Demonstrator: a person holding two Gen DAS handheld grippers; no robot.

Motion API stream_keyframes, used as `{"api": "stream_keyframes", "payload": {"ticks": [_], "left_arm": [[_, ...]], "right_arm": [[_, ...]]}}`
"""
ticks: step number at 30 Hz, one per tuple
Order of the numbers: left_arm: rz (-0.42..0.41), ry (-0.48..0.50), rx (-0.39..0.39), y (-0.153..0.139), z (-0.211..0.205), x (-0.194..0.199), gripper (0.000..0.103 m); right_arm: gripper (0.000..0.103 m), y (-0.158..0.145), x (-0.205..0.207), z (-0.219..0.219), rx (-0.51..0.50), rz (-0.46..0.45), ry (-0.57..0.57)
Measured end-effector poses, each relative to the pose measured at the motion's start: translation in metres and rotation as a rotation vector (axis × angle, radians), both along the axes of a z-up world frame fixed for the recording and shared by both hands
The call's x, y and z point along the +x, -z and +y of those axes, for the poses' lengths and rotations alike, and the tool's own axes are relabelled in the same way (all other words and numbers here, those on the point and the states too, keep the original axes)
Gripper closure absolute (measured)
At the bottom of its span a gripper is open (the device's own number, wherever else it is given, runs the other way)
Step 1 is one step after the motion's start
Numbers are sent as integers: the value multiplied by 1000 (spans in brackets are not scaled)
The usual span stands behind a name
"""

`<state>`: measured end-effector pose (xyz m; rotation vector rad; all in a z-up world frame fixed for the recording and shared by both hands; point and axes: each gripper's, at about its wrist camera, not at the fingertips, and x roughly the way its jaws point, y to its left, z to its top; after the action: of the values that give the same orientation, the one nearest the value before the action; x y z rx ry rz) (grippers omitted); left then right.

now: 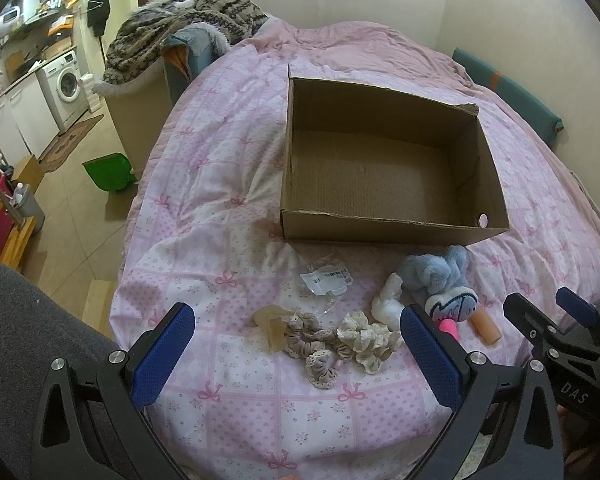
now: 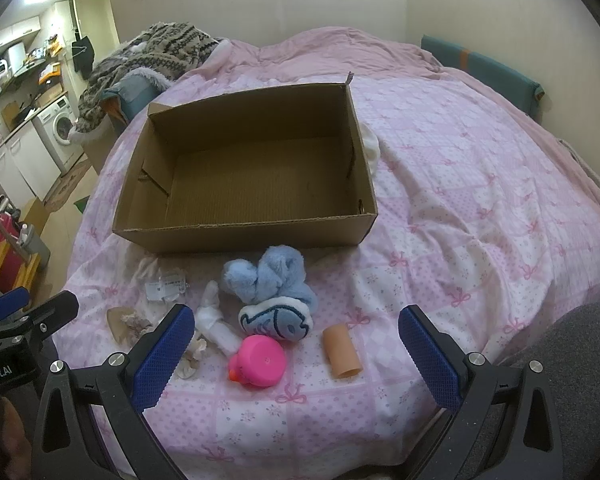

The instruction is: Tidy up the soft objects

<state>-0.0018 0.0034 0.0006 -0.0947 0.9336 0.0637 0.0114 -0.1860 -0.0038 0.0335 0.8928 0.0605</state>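
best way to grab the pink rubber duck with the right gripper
Come straight down with the right gripper and close the fingers across the pink duck on its round body sides, not the small orange beak at its lower left. It lies apart from the peach tube.

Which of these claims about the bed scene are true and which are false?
1. The cardboard box holds nothing. True.
2. The pink rubber duck sits inside the box. False: it lies on the bedspread, in front of the box.
3. Both claws, left and right, are open. True.
4. The right claw grips the blue plush toy. False: it holds nothing.
5. Scrunchies lie before the left claw. True.
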Motion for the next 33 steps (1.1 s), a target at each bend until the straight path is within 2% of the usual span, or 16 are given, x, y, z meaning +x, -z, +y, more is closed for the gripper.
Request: {"api": "stream_keyframes", "payload": {"ticks": [23, 28, 33], "left_arm": [[8, -3, 1, 1, -1, 1, 0], [17, -6, 12, 4, -2, 2, 0], [40, -25, 2, 8, 2, 5, 0]], "right_arm": [[0, 1, 1, 2, -5, 16, -3], [0, 0, 5, -4, 42, 67, -2], [0, 7, 26, -31, 216, 229, -2]]}}
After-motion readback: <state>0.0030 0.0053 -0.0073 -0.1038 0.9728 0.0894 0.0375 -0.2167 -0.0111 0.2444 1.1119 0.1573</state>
